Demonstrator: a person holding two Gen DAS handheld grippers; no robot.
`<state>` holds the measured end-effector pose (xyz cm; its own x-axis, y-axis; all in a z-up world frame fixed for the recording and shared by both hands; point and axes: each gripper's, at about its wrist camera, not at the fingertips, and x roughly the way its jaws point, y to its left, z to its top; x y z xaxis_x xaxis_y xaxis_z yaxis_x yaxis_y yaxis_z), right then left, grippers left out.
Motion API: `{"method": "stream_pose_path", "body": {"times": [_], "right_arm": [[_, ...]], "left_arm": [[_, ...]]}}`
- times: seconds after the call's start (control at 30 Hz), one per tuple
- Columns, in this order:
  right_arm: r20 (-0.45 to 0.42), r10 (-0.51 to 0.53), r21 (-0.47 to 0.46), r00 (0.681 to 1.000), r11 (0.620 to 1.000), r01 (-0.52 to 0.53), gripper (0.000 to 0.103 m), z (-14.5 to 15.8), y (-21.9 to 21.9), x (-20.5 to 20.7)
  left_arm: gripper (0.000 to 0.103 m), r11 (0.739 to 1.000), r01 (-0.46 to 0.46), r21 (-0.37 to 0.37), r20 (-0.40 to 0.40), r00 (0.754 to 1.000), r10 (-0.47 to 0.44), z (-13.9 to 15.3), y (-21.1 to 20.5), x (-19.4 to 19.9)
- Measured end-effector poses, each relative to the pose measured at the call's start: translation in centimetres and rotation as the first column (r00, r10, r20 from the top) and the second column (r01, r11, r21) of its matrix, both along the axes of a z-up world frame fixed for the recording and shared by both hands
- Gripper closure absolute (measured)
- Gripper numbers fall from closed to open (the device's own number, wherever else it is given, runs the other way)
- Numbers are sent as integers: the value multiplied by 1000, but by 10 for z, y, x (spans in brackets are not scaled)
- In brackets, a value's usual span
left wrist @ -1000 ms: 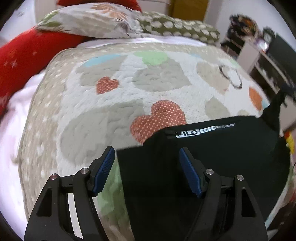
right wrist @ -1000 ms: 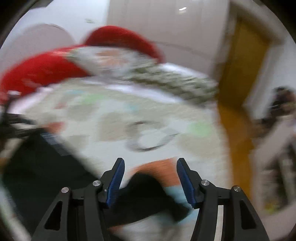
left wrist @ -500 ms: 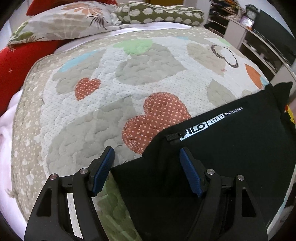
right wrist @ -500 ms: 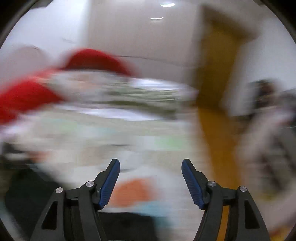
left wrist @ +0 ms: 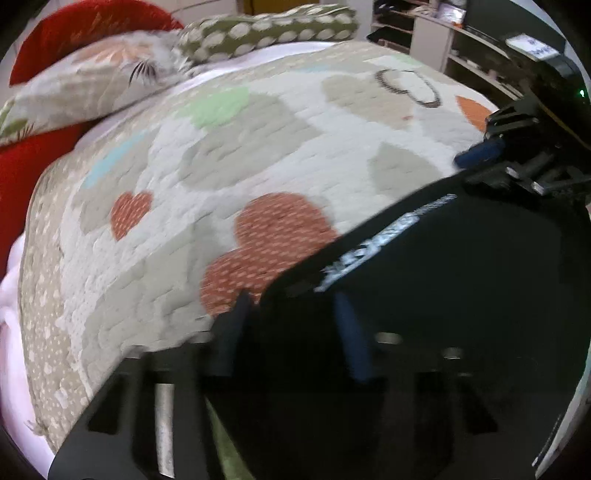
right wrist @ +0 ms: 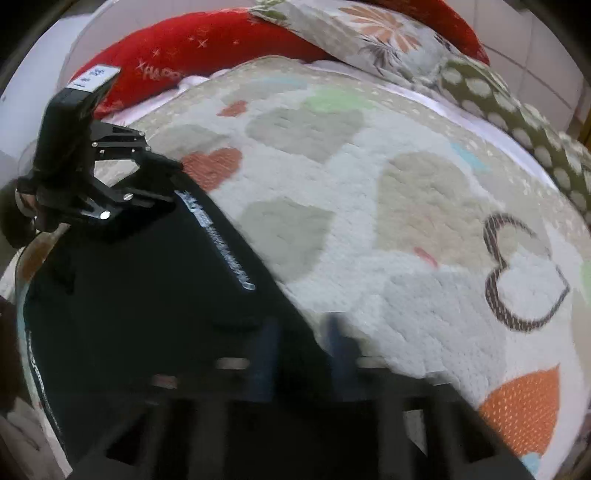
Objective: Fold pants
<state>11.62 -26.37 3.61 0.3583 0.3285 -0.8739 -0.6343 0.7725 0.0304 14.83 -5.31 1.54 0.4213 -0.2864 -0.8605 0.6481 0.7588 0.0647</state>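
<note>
Both tools are seen closing at the near edge of the black pants (left wrist: pixel 461 295); the left tool (left wrist: pixel 291 332) is blurred in its own view, its blue pads (left wrist: pixel 354 343) drawn partly together with the corner of the dark cloth lying between them, though whether the pads already press on it cannot be told; the right tool (right wrist: pixel 301 350) is likewise blurred, its pads nearly pressed together, with the edge of the pants between them, and a firm pinch cannot be confirmed from the smear. The pants are spread flat on the bed, over a quilt (left wrist: pixel 258 147) patterned with grey, orange and green hearts; a white lettered strip (left wrist: pixel 369 251) runs along the waistband edge. In the right wrist view the left tool is seen at the far left corner of the garment; in the left wrist view the right tool is seen at the far right corner. A floral pillow (right wrist: pixel 369 40), a green spotted pillow (left wrist: pixel 266 29) and a red cushion (right wrist: pixel 192 51) are seen at the head of the bed.
</note>
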Motion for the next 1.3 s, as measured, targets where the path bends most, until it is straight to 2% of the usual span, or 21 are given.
{"method": "stream_pose_path", "body": {"times": [0.07,0.1,0.13,0.2,0.3,0.4,0.47,0.53,0.63,0.7,0.77,0.83,0.9,0.97,1.0,1.03,1.1,1.13,1.23,1.3], "right_arm": [[64,31,-86,997,996,-26,96,6,17,-13],[89,35,-97,995,995,-26,96,12,17,-17],[106,26,-85,994,996,-17,96,20,16,-23],[138,17,-31,990,999,-13,96,45,7,-32],[199,-5,48,980,999,-5,96,87,-5,-66],[250,13,101,968,994,-40,96,114,-2,-109],[263,31,119,964,991,-64,96,120,-1,-144],[281,54,145,958,985,-98,99,119,-1,-185],[235,90,213,968,967,-141,99,103,2,-228],[180,120,225,976,961,-160,99,78,12,-246],[116,143,169,983,972,-161,99,46,24,-253],[112,114,166,987,977,-131,99,38,27,-252],[140,42,269,989,960,-79,98,52,19,-235],[160,-51,295,986,955,1,87,66,16,-207],[167,-89,300,982,953,35,71,70,17,-189],[176,-109,311,978,949,50,50,73,20,-170],[184,-129,298,975,952,70,38,71,30,-134],[175,-139,277,975,957,87,38,67,35,-118],[35,-108,268,994,959,95,38,45,51,-65],[-23,-82,242,996,967,85,38,26,62,-40]], "left_arm": [[74,999,-28,17,18,999,28,2,-4,-2],[80,999,-41,29,42,998,40,6,-5,-5],[90,998,-50,32,61,997,48,10,-4,-8],[93,998,-67,10,86,994,66,25,0,-19],[96,996,-88,-17,125,988,90,51,9,-40],[96,993,-86,-82,164,982,99,79,14,-80],[96,989,-81,-127,202,974,105,94,19,-114],[96,978,-103,-182,222,965,143,103,25,-151],[96,946,-171,-275,197,953,229,104,39,-192],[96,914,-239,-328,121,949,292,97,49,-207],[96,894,-305,-327,117,926,359,89,55,-216],[96,870,-354,-343,71,914,400,79,62,-220],[96,849,-393,-354,14,905,424,69,67,-220],[96,849,-408,-337,10,900,436,64,66,-218],[96,849,-411,-331,10,899,439,63,64,-215],[96,849,-413,-330,11,897,441,62,64,-213],[96,850,-410,-332,13,899,439,60,61,-203],[96,852,-410,-325,14,899,438,59,61,-197],[96,872,-397,-287,13,909,418,54,59,-174],[96,871,-419,-256,-3,901,433,48,64,-156]]}}
